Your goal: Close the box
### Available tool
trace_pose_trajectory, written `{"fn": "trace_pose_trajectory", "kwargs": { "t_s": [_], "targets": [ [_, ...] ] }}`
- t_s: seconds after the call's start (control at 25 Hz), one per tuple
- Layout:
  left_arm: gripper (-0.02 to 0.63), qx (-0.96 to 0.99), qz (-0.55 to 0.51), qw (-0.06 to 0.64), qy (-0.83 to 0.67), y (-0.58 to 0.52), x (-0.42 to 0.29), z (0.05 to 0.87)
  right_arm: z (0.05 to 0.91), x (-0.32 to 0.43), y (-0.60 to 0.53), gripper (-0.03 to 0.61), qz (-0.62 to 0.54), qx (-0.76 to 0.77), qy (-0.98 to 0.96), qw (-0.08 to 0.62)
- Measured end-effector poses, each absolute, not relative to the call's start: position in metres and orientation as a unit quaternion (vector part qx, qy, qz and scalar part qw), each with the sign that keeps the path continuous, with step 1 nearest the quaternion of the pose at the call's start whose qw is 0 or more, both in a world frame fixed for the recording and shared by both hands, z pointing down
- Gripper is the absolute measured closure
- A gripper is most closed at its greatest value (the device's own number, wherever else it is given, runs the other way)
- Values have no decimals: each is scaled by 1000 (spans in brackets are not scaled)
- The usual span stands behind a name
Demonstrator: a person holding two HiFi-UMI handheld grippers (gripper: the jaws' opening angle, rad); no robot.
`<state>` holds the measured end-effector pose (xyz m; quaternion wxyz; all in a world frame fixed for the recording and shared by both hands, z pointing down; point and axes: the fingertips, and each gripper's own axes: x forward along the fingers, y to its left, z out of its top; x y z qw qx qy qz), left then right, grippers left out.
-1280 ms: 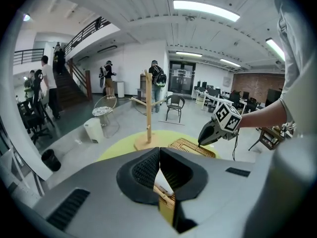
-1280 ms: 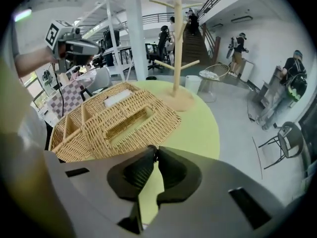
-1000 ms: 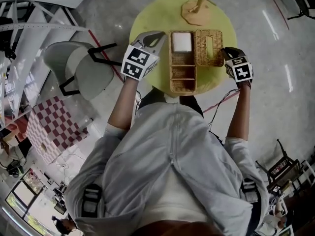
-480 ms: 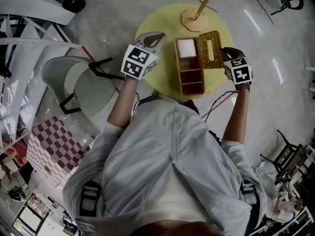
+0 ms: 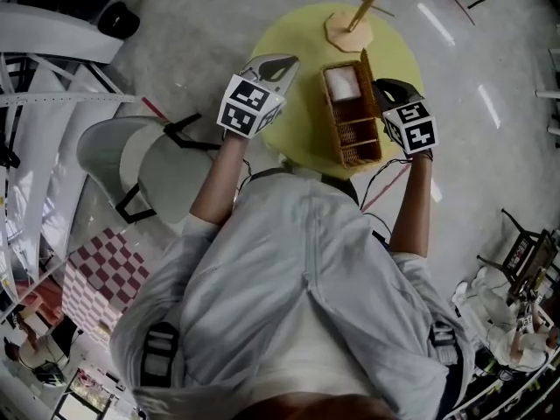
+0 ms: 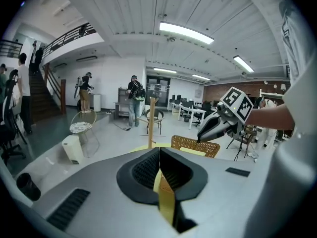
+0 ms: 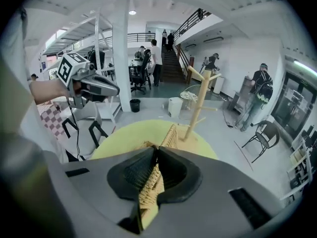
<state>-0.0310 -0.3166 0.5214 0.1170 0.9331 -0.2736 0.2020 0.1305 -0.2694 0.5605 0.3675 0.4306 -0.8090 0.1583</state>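
Wicker box point(image 5: 359, 138) holds a white pad point(image 5: 342, 81) in its far compartment.

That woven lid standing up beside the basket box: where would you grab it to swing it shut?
Grip its free upper edge, coming from the box's right side, as the right tongs pinch it now. The lid stands on edge along the box's right wall, a thin flat panel that slips easily between the tongs.
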Motion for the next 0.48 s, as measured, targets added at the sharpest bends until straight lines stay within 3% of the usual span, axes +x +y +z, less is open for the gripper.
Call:
{"fn": "trace_pose_trajectory", "kwargs": {
  "t_s": [0.24,0.48],
  "targets": [
    [584,936,204,120,-263,-315,-42,527,588,78,-263,537,182,387,-833,353],
    [584,931,207,129,-273,-313,-59,536,637,42,-257,538,191,341,-833,393]
  ]
}}
